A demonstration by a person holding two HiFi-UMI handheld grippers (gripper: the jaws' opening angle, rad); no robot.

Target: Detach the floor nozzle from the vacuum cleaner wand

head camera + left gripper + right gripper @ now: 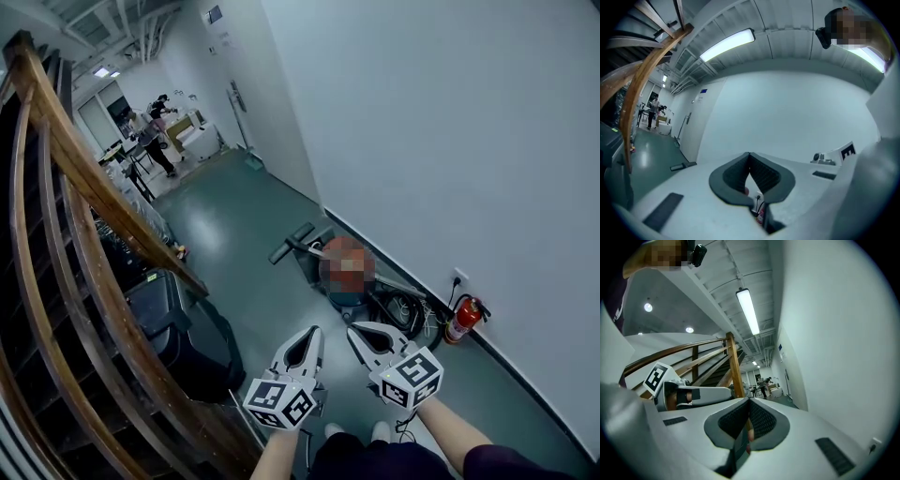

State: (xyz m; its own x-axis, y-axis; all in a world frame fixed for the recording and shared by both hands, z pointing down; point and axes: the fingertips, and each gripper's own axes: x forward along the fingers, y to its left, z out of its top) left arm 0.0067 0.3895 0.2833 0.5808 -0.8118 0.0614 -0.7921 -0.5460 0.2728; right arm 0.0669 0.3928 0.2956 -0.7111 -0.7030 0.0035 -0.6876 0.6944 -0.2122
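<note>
The vacuum cleaner [353, 302] lies on the green floor by the white wall, ahead of me. Its dark floor nozzle [291, 242] points down the corridor, joined to the body by a short dark wand [309, 249]. The nozzle also shows small and far off in the left gripper view [683, 165]. My left gripper [314, 330] and right gripper [354, 328] hang side by side, level, well short of the vacuum. Both are shut with nothing between the jaws [749, 153] [749, 400].
A wooden stair railing [84, 187] runs along the left, with a black bin [183, 328] beside it. A red fire extinguisher [462, 319] stands at the wall by a socket, next to coiled cable [405, 309]. People stand at tables [150, 136] at the corridor's far end.
</note>
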